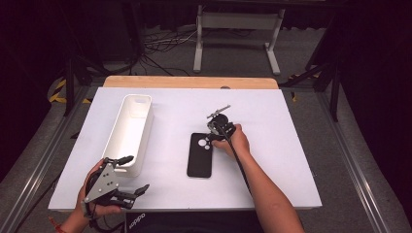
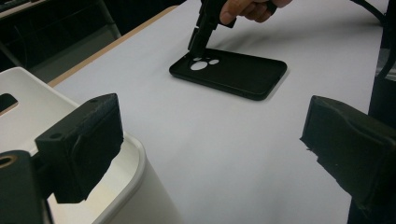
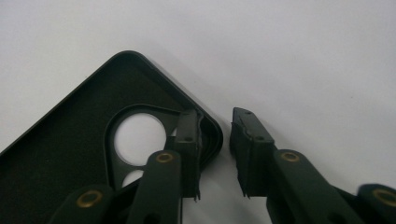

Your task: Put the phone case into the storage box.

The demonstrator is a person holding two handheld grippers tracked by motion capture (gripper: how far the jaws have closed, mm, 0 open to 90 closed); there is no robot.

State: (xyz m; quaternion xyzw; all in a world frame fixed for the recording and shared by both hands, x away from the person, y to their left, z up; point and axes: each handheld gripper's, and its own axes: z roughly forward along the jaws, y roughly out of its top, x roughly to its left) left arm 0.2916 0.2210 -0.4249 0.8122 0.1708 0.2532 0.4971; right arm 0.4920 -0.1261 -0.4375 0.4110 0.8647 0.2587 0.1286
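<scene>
1. Because the phone case [image 1: 200, 155] lies flat with its open side up at the middle of the high view, on the white table [image 1: 272, 160], only its thin raised rim offers a hold – which would explain why the right gripper [image 1: 212, 132] comes down steeply on the case's top corner, beside the camera cutout [image 1: 204, 142].

2. In the right gripper view, one jaw stands inside the case [image 3: 70, 140] by the round hole, the other outside on the bare table, with the corner wall between them. A narrow gap shows between the outer jaw and the rim, so the jaws are narrowed around the corner but not yet pressing on it; nothing is lifted.

3. The straddle looks chosen so that a pinch across the wall can raise a thing too flat to grasp from above.

4. The left gripper [image 1: 127, 175] sits at the lower left of the high view, jaws wide apart and holding nothing. In the left gripper view one pad [image 2: 81, 144] hangs over the rim of the white bin [image 2: 135, 154], the other over bare table – seemingly parked aside while the right hand [image 1: 232, 141] works.

5. The white bin stands long and upright-walled left of the case and apart from it; it is probably where the case is meant to go.
</scene>
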